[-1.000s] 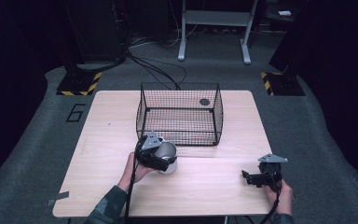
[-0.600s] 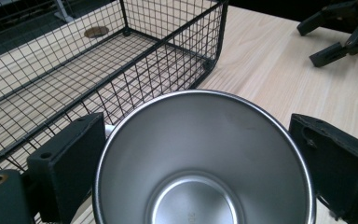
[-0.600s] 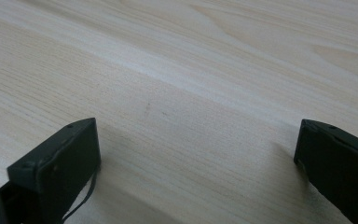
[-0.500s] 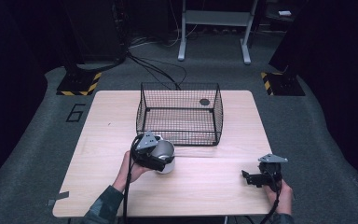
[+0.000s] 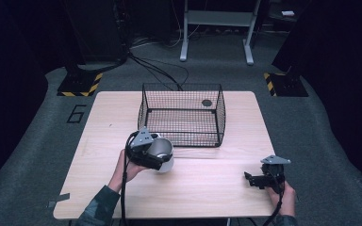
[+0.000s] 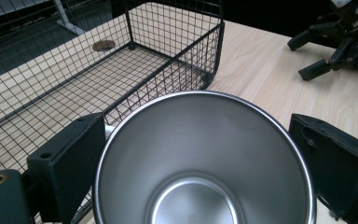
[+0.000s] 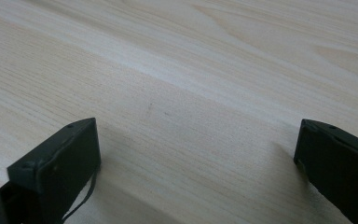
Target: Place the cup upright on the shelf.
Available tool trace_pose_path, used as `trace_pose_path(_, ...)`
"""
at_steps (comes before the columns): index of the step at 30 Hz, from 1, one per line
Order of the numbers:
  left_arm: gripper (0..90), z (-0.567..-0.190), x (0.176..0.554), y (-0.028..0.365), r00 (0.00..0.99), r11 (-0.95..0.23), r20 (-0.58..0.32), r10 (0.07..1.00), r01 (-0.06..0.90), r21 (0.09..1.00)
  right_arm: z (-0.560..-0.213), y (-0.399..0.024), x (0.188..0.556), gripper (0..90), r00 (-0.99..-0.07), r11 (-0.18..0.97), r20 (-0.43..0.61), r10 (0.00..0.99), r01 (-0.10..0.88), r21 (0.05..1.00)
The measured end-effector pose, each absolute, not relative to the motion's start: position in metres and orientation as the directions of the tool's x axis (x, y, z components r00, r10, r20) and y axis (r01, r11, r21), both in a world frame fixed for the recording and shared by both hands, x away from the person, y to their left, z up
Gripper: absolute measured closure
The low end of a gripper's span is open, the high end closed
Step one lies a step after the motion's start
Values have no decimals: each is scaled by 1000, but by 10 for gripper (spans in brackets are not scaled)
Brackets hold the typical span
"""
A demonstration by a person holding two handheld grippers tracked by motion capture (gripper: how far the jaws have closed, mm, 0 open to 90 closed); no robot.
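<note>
Between the jaws of the left claw [image 6: 200,172] sits a steel cup [image 6: 205,163], its rim flanked on both sides by the black pads; the claw is clenched on the cup's wall. In the high view the left claw [image 5: 147,153] holds the cup [image 5: 162,153] low over the tabletop [image 5: 207,188], whether resting or lifted cannot be told. The cup appears tilted, its open mouth facing the claw's camera; the interior is empty and reflective.

Directly beyond the cup stands the wire basket [image 5: 181,115], just past its near wall [image 6: 168,79]. The basket lies forward of the left claw and slightly toward the tabletop's centre, and its open top faces up. A small dark disc [image 5: 207,102] lies on the basket floor near the far right corner.

Judgement: the work in hand is placing the cup into the basket. The coming move calls for raising the cup above the near rim, then advancing forward. The left hand is the nearer one.

The right claw [image 5: 259,180] rests well apart at the near right of the tabletop, released, jaws spread wide over bare wood [image 7: 191,93], holding nothing.
</note>
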State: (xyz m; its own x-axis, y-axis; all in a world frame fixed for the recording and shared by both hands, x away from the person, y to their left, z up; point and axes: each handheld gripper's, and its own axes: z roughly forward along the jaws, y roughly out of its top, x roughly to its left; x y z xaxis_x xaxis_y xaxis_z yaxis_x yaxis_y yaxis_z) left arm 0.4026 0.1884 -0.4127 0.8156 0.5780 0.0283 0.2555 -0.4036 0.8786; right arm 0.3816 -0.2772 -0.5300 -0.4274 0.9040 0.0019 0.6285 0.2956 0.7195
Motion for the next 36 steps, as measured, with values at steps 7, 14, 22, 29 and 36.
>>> trace_pose_path(7,66,-400,403,190,818,-409,42,574,242,880,-530,-277,382,0,-428,296,2,904,629,719)
trace_pose_path(14,65,-384,408,189,822,-410,47,567,232,882,-530,-277,382,0,-427,295,2,904,629,719)
trace_pose_path(22,66,-371,412,189,822,-392,49,567,217,894,-530,-277,382,0,-428,296,2,904,628,720)
trace_pose_path(29,66,-358,419,188,818,-385,56,572,207,899,-530,-277,382,0,-427,296,2,904,629,719)
trace_pose_path(36,66,-349,425,187,817,-388,73,572,192,901,-530,-277,382,0,-428,296,2,904,628,719)
